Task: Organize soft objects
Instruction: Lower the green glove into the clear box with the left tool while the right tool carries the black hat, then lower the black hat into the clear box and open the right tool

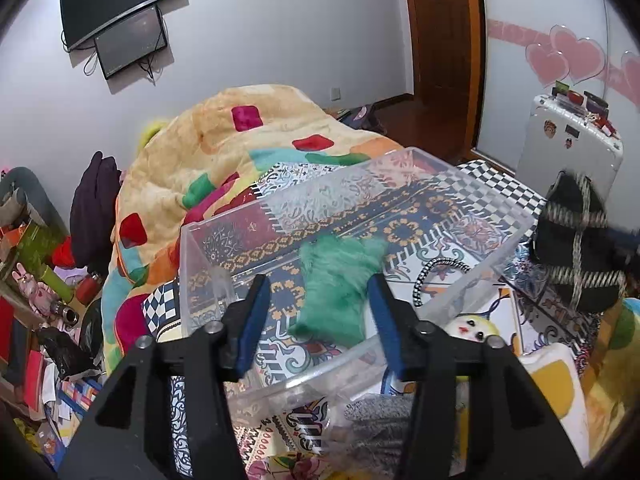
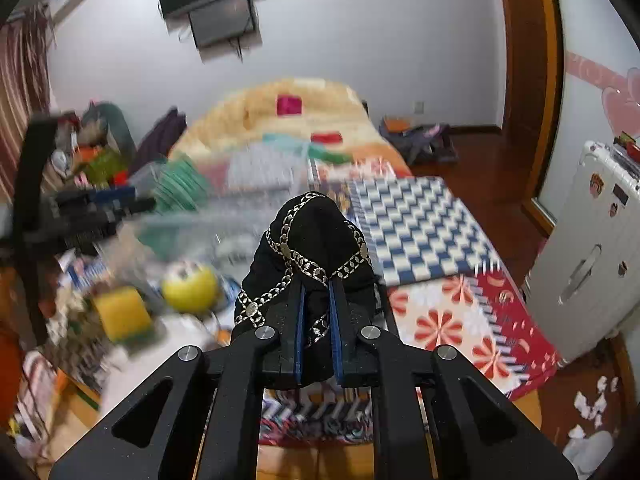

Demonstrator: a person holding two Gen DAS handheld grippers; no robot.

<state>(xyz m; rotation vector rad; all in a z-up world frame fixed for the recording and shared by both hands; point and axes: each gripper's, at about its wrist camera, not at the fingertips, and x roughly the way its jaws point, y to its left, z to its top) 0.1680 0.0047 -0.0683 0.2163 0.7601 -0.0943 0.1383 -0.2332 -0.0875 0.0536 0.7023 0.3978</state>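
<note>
My left claw (image 1: 318,312) hangs with its two blue pads spread wide, holding nothing, right above one clear plastic bin (image 1: 400,200) that sits on the bed (image 2: 440,312). Inside that bin lies one green furry toy (image 1: 340,284). Just past the bin's near wall I count one round doll face (image 1: 472,326), one yellow sponge (image 1: 556,380) beside it, and one grey knitted piece (image 1: 384,412) under the bin's corner. Further right, my right claw (image 2: 317,312) is clamped on one black pouch (image 2: 316,240) crossed with gold chain trim, lifted above the patterned bedcover, to the right of the bin. One white suitcase (image 2: 592,264) stands on the floor beside the bed.
</note>
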